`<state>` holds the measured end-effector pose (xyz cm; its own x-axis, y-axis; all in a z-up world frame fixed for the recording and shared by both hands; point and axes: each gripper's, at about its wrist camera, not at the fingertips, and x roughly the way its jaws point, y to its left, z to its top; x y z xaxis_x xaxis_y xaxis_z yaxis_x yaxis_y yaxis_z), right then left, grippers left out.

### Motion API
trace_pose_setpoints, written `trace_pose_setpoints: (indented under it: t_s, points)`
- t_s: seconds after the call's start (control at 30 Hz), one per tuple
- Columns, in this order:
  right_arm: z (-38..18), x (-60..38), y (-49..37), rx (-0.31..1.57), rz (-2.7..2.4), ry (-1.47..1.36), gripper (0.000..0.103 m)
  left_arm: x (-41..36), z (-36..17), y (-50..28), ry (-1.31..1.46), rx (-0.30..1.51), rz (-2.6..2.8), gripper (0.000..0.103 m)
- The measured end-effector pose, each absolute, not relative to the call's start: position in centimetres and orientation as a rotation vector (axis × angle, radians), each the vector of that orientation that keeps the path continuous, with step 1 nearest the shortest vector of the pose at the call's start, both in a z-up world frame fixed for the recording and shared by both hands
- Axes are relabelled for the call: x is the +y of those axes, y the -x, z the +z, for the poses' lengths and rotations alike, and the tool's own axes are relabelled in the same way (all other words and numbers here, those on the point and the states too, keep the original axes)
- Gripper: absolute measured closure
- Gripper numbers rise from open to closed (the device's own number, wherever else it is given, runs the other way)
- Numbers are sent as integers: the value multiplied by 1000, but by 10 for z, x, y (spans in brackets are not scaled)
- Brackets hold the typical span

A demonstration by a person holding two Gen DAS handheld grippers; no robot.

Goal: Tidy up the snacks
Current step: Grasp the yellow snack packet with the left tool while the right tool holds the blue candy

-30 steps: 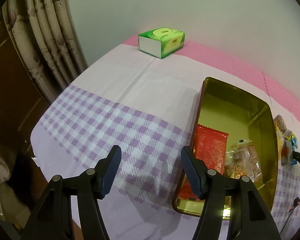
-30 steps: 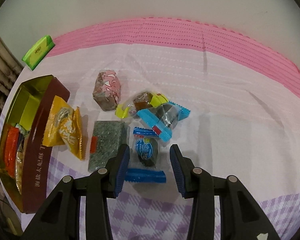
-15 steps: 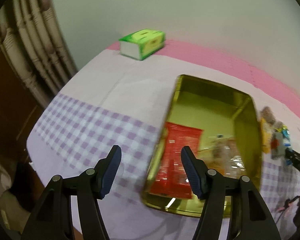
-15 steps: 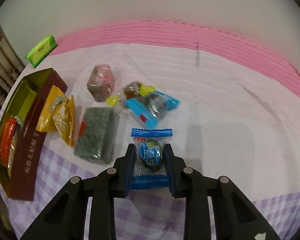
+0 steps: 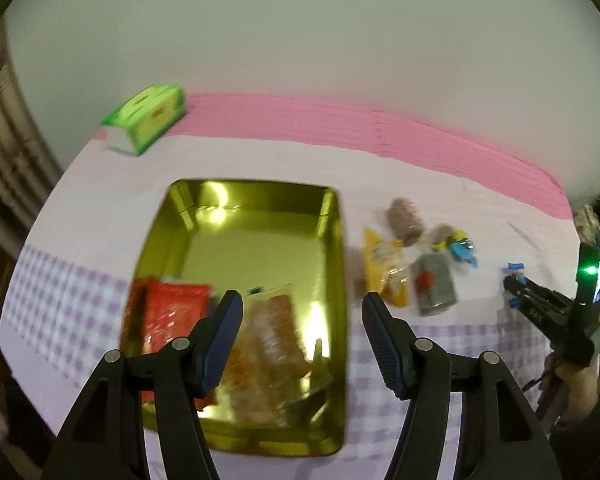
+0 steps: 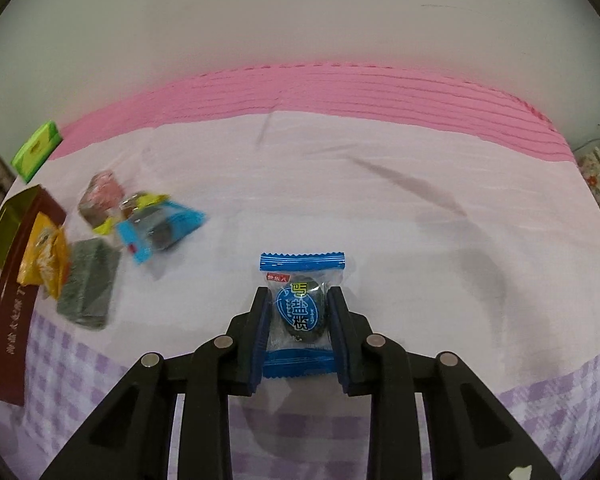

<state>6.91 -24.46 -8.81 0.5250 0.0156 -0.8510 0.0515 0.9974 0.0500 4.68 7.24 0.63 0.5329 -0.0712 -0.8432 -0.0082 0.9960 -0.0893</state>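
My right gripper (image 6: 300, 312) is shut on a blue-wrapped plum candy (image 6: 301, 308) and holds it above the cloth, right of the snack pile. The pile holds a yellow packet (image 6: 46, 266), a dark green packet (image 6: 88, 284), a blue-ended candy (image 6: 156, 232) and a pink-brown packet (image 6: 100, 196). The gold tin (image 5: 260, 224) lies below my open, empty left gripper (image 5: 302, 336), with a red packet (image 5: 172, 316) and clear biscuit bags (image 5: 268, 340) inside. The tin's brown outer wall (image 6: 16, 332) shows at the left of the right wrist view. The right gripper also shows in the left wrist view (image 5: 514, 286).
A green tissue box (image 5: 146, 122) stands at the back left by the pink strip of cloth (image 5: 380, 128). A curtain (image 5: 4, 152) hangs at the far left. The table's left edge drops off beside the tin. Clutter (image 6: 598, 176) sits off the right end.
My right gripper closed on the blue plum candy and lifted it away to the right of the pile. My left gripper swung right, from the checked cloth to over the tin.
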Motion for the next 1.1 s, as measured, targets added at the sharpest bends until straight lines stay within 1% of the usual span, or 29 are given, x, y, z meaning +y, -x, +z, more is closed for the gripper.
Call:
trace_pose_setpoints:
  t_s: [0.2, 0.37, 0.53, 0.67, 0.7, 0.93, 1.1]
  points:
    - [-91, -258, -66, 970, -15, -99, 77, 45, 4, -75, 141, 1084, -120, 40]
    - [-92, -262, -60, 936, -3, -112, 77, 25, 2, -97, 130, 1139, -156, 40]
    - [-93, -265, -56, 907, 10, -131, 77, 18, -6, -113, 170, 1203, -170, 43]
    - [-92, -265, -56, 907, 12, -133, 77, 14, -14, -125, 214, 1247, -193, 55]
    - [-92, -265, -55, 906, 13, -135, 77, 13, -15, -127, 213, 1257, -193, 56]
    - [-92, -265, -56, 906, 17, -137, 77, 7, -27, -143, 232, 1313, -187, 61]
    - [-92, -268, -56, 905, 22, -144, 77, 3, -36, -149, 196, 1326, -140, 62]
